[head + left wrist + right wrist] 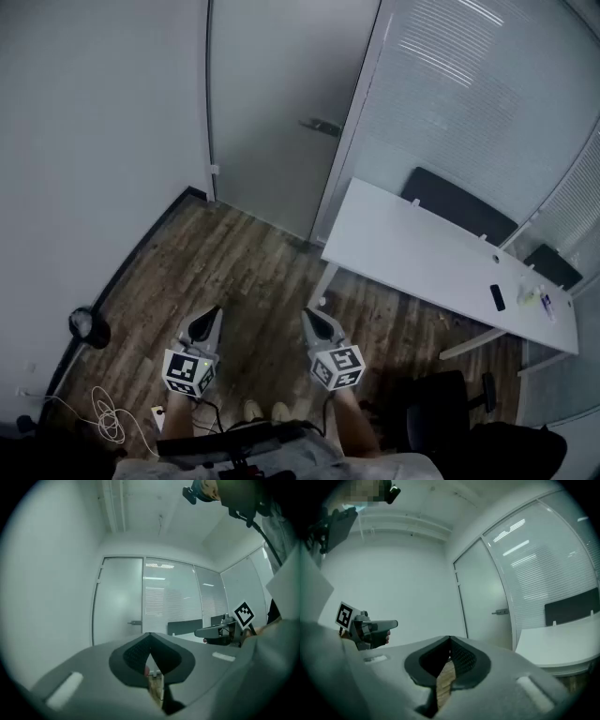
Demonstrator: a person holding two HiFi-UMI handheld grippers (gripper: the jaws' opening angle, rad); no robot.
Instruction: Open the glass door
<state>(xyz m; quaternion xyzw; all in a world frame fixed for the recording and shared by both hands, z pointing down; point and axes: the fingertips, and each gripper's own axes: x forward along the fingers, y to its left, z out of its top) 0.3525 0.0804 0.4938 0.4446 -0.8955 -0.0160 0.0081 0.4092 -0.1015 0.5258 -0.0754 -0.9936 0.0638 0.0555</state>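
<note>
1. Glass door (272, 103): frosted and shut, set between the white wall (94, 141) and the blinded glass partition (469, 94); well apart from both tools.
2. Worktop (412, 253): white, standing just right of the door.
3. Left tool (210, 317): jaws closed tip to tip with nothing between them, held above the wooden floor (234, 262).
4. Right tool (309, 317): jaws likewise together and empty, beside the left tool.
5. Door handle (322, 127): lever at the door's right edge, untouched.
</note>
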